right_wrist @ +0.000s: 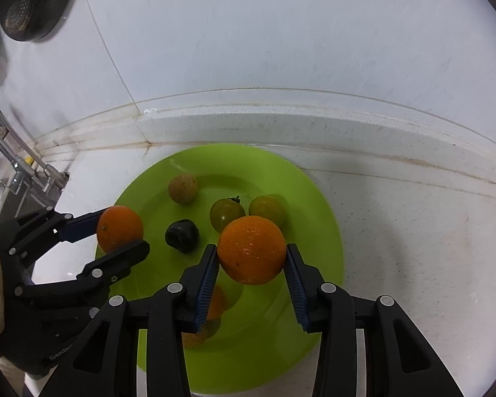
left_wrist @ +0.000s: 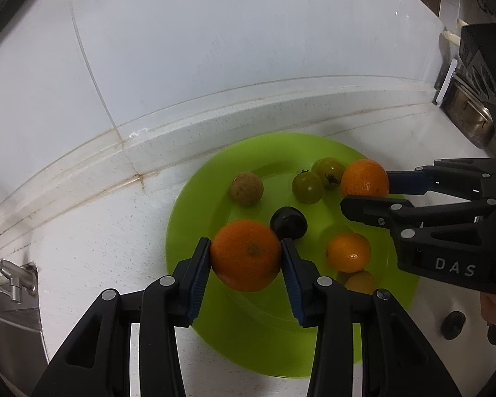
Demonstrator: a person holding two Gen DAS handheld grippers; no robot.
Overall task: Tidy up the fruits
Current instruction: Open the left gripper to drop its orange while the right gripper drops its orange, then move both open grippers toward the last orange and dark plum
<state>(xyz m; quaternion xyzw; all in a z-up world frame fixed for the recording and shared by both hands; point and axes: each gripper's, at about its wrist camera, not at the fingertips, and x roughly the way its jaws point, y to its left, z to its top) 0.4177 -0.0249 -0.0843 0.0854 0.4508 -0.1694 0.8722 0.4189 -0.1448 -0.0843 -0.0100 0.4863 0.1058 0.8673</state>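
Note:
A green plate lies on the white counter by the wall. My left gripper is shut on an orange just above the plate's left side. Over its right side, my right gripper is shut on a second orange. On the plate lie a brown round fruit, two green tomatoes, a dark fruit and a small orange, with another partly hidden behind my fingers.
A raised ledge and the tiled wall run close behind the plate. A metal tap and a sink edge stand to the left. A metal pot sits far right, and a black knob lies near the right gripper.

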